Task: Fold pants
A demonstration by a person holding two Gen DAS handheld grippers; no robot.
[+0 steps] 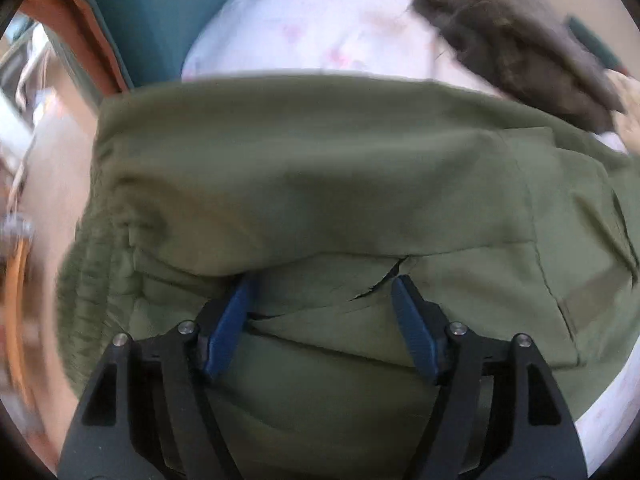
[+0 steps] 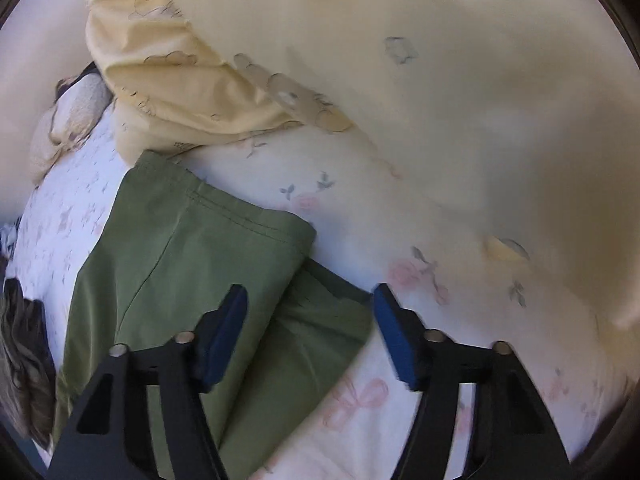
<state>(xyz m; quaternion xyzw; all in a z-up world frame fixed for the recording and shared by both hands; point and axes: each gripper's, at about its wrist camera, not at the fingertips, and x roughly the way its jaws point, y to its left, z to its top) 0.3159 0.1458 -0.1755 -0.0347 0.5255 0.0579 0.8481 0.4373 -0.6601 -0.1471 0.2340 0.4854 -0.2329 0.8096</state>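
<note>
Olive green pants (image 1: 320,184) lie on a bed, their gathered elastic waistband (image 1: 88,280) at the left of the left wrist view. My left gripper (image 1: 322,286) hovers close over the waist part, jaws apart. Its left fingertip (image 1: 236,304) is tucked under a fold and no cloth is pinched. In the right wrist view the two leg ends (image 2: 224,240) lie one over the other, the lower hem (image 2: 324,312) sticking out to the right. My right gripper (image 2: 310,292) stands open just above that hem, holding nothing.
A white sheet with pink flowers (image 2: 360,392) covers the bed. A yellow bear-print quilt (image 2: 168,80) is bunched beyond the leg ends. A dark furry cloth (image 1: 516,40) lies at the upper right, and a teal cushion (image 1: 160,8) and an orange frame (image 1: 80,28) at the upper left.
</note>
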